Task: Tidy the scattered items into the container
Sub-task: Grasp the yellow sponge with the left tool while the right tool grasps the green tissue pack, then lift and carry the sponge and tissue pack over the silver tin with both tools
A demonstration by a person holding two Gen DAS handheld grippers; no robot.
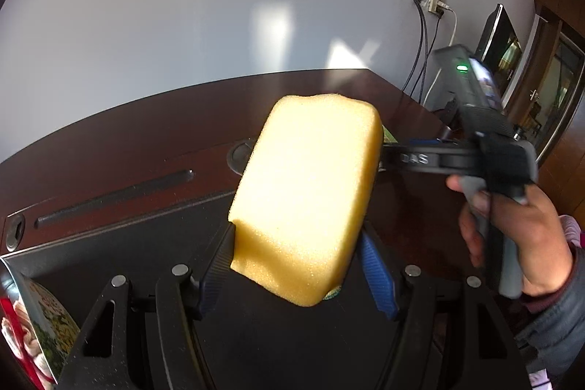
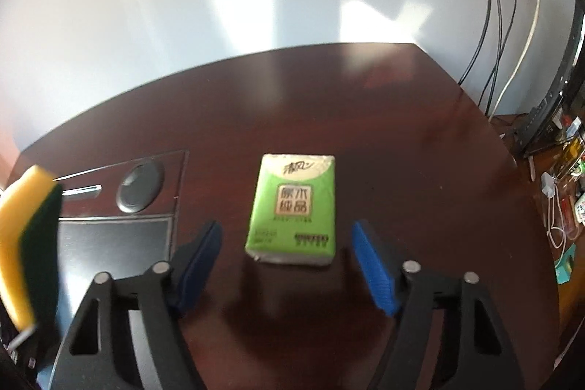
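The dark reddish-brown wooden bench [image 2: 365, 119] carries everything, with a round grey cable cap [image 2: 140, 187] set into it at ten o'clock from the right gripper [image 2: 287, 265].

The thick yellow foam sponge with a dark green scouring face [image 1: 307, 196] is clamped between the left gripper's [image 1: 298, 258] fingers [image 1: 376, 275], lifted clear of the bench and leaning toward one o'clock. Its pads press into its lower end, denting the foam. The yellow face is porous with rounded corners; the green layer shows in the right wrist view.

The flat green plastic-wrapped tissue pack with a pale top band [image 2: 294, 209] lies flat on the bench at twelve o'clock from the right gripper, just beyond and between its blue fingers [image 2: 373, 271]. These stand spread, wider than the pack, touching nothing.
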